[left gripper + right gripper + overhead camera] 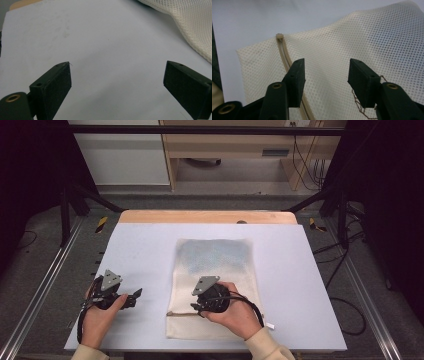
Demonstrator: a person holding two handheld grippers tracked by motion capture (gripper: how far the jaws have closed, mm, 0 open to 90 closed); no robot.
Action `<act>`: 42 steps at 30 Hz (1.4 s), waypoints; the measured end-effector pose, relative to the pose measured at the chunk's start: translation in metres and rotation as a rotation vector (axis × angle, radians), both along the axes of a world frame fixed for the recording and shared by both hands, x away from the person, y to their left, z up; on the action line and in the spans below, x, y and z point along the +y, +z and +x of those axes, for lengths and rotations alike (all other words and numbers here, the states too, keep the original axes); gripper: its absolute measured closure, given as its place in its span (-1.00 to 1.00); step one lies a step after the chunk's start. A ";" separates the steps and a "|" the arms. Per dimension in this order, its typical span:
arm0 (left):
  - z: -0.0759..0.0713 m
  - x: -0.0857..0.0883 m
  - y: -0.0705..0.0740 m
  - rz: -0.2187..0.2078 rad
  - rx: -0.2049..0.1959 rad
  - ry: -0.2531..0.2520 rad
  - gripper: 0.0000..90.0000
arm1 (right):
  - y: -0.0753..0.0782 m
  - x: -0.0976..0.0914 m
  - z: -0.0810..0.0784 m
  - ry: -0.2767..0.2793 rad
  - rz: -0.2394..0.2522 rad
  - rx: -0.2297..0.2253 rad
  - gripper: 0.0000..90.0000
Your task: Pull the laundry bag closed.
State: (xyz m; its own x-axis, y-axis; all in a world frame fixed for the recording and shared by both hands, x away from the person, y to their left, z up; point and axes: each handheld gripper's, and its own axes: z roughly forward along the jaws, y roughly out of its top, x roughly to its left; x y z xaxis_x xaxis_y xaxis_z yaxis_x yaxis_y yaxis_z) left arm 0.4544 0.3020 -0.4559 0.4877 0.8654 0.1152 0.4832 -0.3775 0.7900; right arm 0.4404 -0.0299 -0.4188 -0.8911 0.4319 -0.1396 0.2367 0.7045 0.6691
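**Mesh bag: zipper not yet gripped, opening still ahead**

Black jaws of your right gripper [325,75] stand about half apart over the near end of the mesh bag [352,42], and nothing is pinched between them yet; the netting lies slack in the gap. Your zipper line [284,53] runs under the jaw seen on the left of the right gripper view, ending in a small stop [279,36] near the bag's edge. A thin brown thread [358,103] dangles by the other jaw (possibly a loose pull cord or fraying, the view is too close to tell).

Your left gripper [117,85] is spread wide and holds nothing, with bare table [100,37] between its jaws and the bag's edge off to one side, well apart from the pads.

From the high view, your right hand [227,307] rests on the bag's near end, your left hand [100,312] sits on the table to the left of it, and the bag lies flat in the middle of the pale table top, with something bluish showing through its far half.

As a judgement: you are at the start. Approach is done; the grasp on the zipper end, a hold with the left gripper to steady the bag, and the actual opening are all left.
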 end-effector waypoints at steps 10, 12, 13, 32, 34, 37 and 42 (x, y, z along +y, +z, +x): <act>0.000 0.001 0.001 -0.002 -0.006 0.004 -0.82 | 0.001 0.013 0.000 0.036 0.000 0.019 0.46; 0.000 0.001 0.001 -0.005 -0.006 0.004 -0.82 | 0.002 0.016 -0.001 0.044 0.003 0.021 0.49; 0.000 0.001 0.001 -0.005 -0.006 0.004 -0.82 | 0.002 0.017 -0.001 0.047 0.004 0.022 0.51; 0.000 0.002 0.002 -0.004 0.003 -0.004 -0.79 | -0.013 0.053 -0.005 0.129 0.013 0.099 0.69; 0.000 0.002 0.002 -0.004 0.004 -0.004 -0.79 | -0.015 0.058 -0.005 0.136 0.007 0.108 0.69; 0.000 0.002 0.002 -0.006 0.006 -0.004 -0.79 | -0.019 0.064 -0.004 0.147 -0.002 0.121 0.67; 0.000 0.002 0.002 -0.008 0.007 -0.004 -0.79 | -0.024 0.071 -0.001 0.154 -0.006 0.153 0.63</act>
State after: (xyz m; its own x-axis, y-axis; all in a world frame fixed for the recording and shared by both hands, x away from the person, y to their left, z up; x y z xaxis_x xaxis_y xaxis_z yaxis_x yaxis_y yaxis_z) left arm 0.4541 0.3038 -0.4543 0.4921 0.8642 0.1050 0.4875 -0.3735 0.7892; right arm 0.4397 0.0409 -0.4427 -0.9574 0.2887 0.0007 0.2248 0.7441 0.6291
